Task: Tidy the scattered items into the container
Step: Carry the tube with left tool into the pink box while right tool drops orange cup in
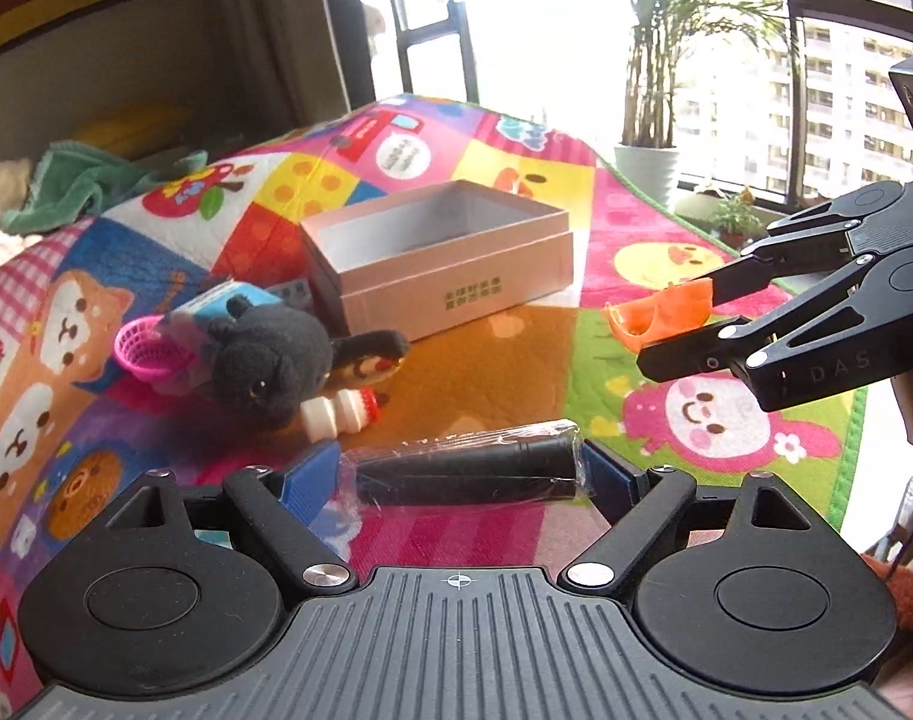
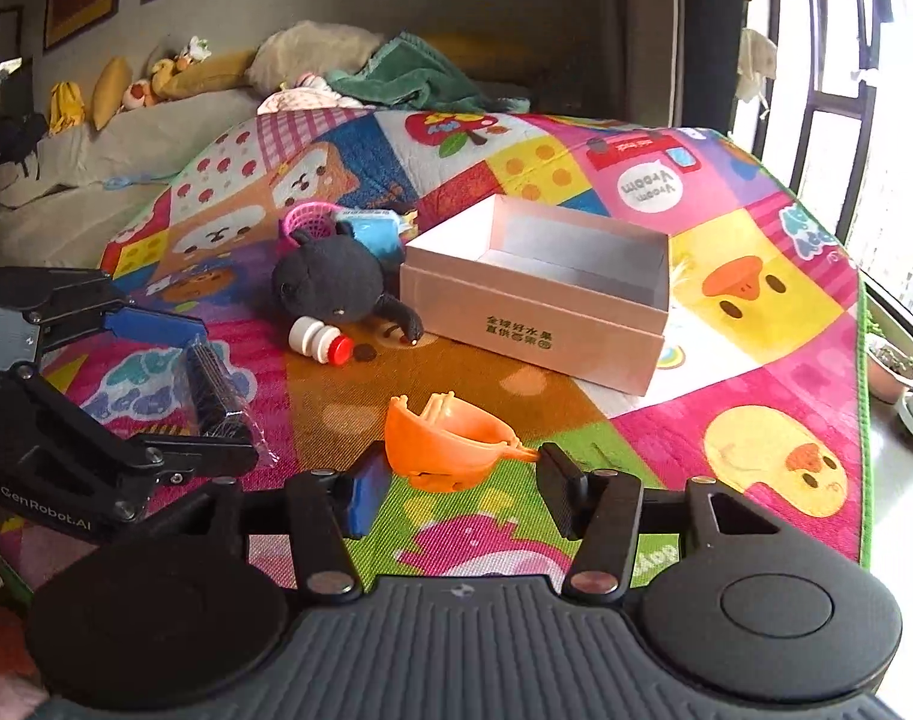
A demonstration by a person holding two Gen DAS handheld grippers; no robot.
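- left gripper (image 1: 462, 471) clamps one black plastic-wrapped cylinder (image 1: 465, 471)
- right gripper (image 2: 463, 483) pinches one orange plastic toy piece (image 2: 441, 447)
- one open pink cardboard box (image 2: 537, 324); beside it one black plush toy (image 2: 330, 285), one small white red-capped bottle (image 2: 319, 343)

I am counting one pink box (image 2: 534, 324) sitting open at my twelve o'clock. At ten o'clock I am seeing one black plush toy (image 2: 330, 282), one small white bottle (image 2: 318, 343), one pink mini basket (image 2: 307, 219) and one blue carton (image 2: 372, 234). I am holding two more things: one orange plastic toy (image 2: 444, 444) and one wrapped black cylinder (image 1: 468, 468).
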